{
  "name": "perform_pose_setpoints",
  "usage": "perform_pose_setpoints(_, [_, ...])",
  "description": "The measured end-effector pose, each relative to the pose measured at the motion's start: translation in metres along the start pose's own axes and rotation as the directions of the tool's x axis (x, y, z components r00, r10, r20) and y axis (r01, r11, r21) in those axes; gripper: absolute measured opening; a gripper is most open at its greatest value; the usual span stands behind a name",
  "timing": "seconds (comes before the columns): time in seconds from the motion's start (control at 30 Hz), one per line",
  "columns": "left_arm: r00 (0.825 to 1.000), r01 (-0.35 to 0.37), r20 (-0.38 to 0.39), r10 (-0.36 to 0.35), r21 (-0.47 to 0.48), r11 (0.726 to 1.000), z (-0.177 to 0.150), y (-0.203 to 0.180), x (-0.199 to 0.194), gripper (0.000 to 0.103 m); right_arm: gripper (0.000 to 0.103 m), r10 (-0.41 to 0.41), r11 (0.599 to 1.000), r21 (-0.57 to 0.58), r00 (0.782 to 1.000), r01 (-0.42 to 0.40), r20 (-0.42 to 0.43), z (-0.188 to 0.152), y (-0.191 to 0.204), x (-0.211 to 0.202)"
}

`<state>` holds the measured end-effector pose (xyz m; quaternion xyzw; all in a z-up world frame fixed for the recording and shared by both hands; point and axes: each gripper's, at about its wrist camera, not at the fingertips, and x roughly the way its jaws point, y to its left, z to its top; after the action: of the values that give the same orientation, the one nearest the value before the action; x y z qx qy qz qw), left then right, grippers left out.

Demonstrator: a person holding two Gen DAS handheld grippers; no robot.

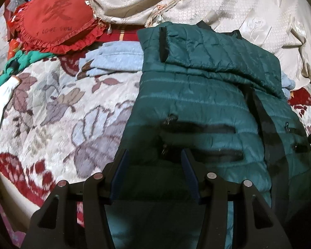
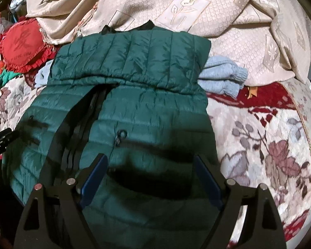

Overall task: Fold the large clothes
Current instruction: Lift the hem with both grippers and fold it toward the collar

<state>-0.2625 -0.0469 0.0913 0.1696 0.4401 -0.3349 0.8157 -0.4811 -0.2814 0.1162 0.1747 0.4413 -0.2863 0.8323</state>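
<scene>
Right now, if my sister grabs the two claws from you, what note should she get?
Left claw: open, holding nothing, above the near left part of the green puffer jacket.
Right claw: open wide, holding nothing, above the jacket's near right part.
The jacket lies front up on the flowered blanket, zipper down the middle; its top end rests on a light blue sweater.
Done: the top part looks folded down over the chest.
Left: probably fold the bottom up and tidy it.
</scene>
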Motion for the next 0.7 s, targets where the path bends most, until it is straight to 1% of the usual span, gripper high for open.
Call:
perform_pose_setpoints(0.23, [1.0, 0.0, -0.023, 0.0, 0.001, 1.0, -0.013, 0.007, -0.005, 0.034, 0.088, 0.007, 1.0, 0.008, 1.0, -0.007, -0.029, -0.021, 0.002, -0.001])
perform_pose_setpoints(0.4, [0.999, 0.019, -0.043, -0.019, -0.014, 1.0, -0.02, 0.016, -0.012, 0.034, 0.088, 0.029, 0.999, 0.032, 0.998, -0.027, -0.048, -0.037, -0.004, -0.006])
perform_pose_setpoints(0.6, [0.994, 0.051, -0.091, -0.056, -0.061, 0.997, -0.028, 0.034, -0.01, 0.034, 0.089, 0.025, 0.998, 0.056, 0.995, -0.019, -0.1, -0.056, -0.024, -0.014])
perform_pose_setpoints(0.7, [0.988, 0.086, -0.12, -0.1, -0.113, 0.99, -0.032, 0.046, -0.006, 0.034, 0.09, 0.028, 0.997, 0.077, 0.991, -0.019, -0.129, -0.065, -0.037, -0.015])
